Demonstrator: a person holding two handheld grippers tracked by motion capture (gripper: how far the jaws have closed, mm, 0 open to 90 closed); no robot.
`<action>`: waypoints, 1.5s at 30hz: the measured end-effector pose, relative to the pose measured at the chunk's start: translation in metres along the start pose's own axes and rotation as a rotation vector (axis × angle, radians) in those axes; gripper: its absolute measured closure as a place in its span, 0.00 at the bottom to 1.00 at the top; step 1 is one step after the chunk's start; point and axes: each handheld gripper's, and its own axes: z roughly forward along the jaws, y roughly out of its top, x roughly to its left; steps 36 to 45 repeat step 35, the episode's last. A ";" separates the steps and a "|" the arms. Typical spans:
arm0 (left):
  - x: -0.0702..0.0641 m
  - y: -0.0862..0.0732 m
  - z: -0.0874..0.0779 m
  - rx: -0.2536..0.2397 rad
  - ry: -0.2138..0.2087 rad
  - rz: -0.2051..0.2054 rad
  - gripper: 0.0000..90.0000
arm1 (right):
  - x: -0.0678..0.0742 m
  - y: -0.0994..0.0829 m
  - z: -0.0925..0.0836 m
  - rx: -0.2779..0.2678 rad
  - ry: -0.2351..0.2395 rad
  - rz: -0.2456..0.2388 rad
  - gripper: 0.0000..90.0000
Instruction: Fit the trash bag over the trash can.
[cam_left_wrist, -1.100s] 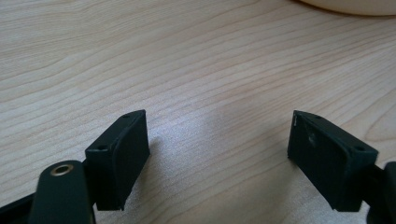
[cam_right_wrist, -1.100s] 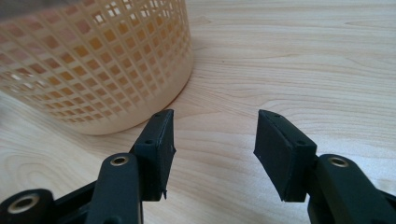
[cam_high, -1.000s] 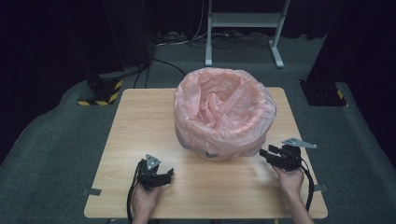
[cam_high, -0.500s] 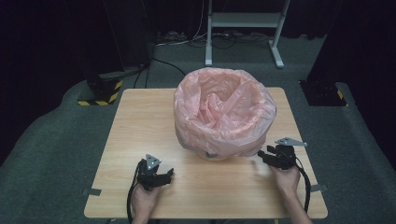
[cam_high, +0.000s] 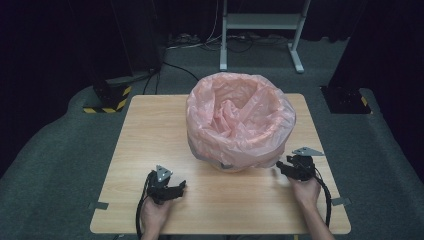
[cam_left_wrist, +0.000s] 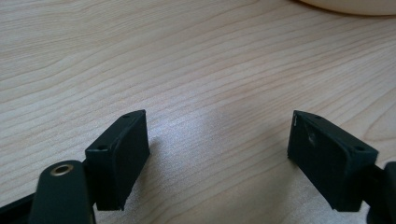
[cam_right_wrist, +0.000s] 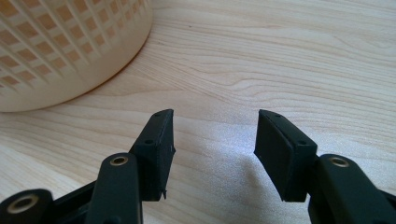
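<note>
While both claws gape empty, the right claw (cam_right_wrist: 212, 140) view reveals the basket's (cam_right_wrist: 70, 51) lattice wall.

1. The table (cam_high: 150, 130) I work on is pale wood with a wavy grain.
2. On it, the bin bag (cam_high: 240, 117) is translucent pink.
3. The basket (cam_right_wrist: 60, 46) under the bag is cream with a square lattice pattern.
4. My left gripper (cam_high: 172, 191) and right gripper (cam_high: 280, 167) are black, each topped by a grey plate.
5. Left of the table, a black base carries yellow-and-black stripes (cam_high: 107, 106).
6. Around the table, the floor (cam_high: 60, 165) is dark grey.
</note>
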 end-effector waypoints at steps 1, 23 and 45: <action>0.000 0.000 0.000 -0.002 0.000 0.000 0.23 | 0.000 0.000 0.001 0.003 -0.006 -0.004 0.52; -0.001 0.000 0.000 -0.001 -0.003 -0.005 0.23 | -0.005 -0.007 0.014 0.007 -0.067 -0.036 0.43; -0.001 0.000 0.000 -0.001 -0.002 -0.007 0.23 | -0.005 -0.007 0.014 0.009 -0.075 -0.032 0.40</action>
